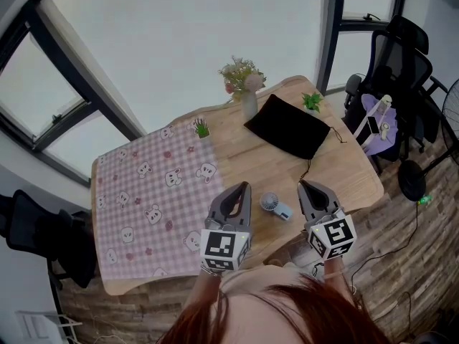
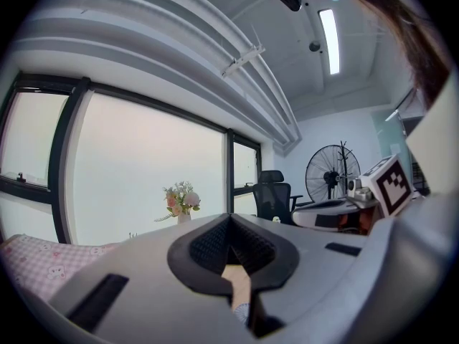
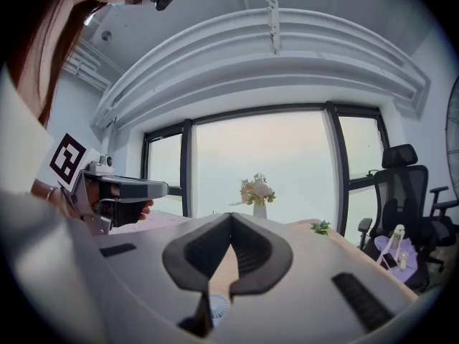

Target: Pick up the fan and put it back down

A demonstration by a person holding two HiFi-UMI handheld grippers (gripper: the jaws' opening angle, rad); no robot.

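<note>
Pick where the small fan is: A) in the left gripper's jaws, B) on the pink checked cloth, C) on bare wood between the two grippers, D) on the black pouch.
C: the fan lies on the bare wooden table between the left gripper and right gripper, held by neither.

We see a pale vase of pink and cream flowers [image 1: 244,86] at the far edge of a light wooden table [image 1: 272,169], a flat black fabric pouch [image 1: 287,126] just right of the vase, a pink checked bear-print cloth [image 1: 147,201] to its left, and a black office chair [image 1: 401,56] well to its right.
</note>
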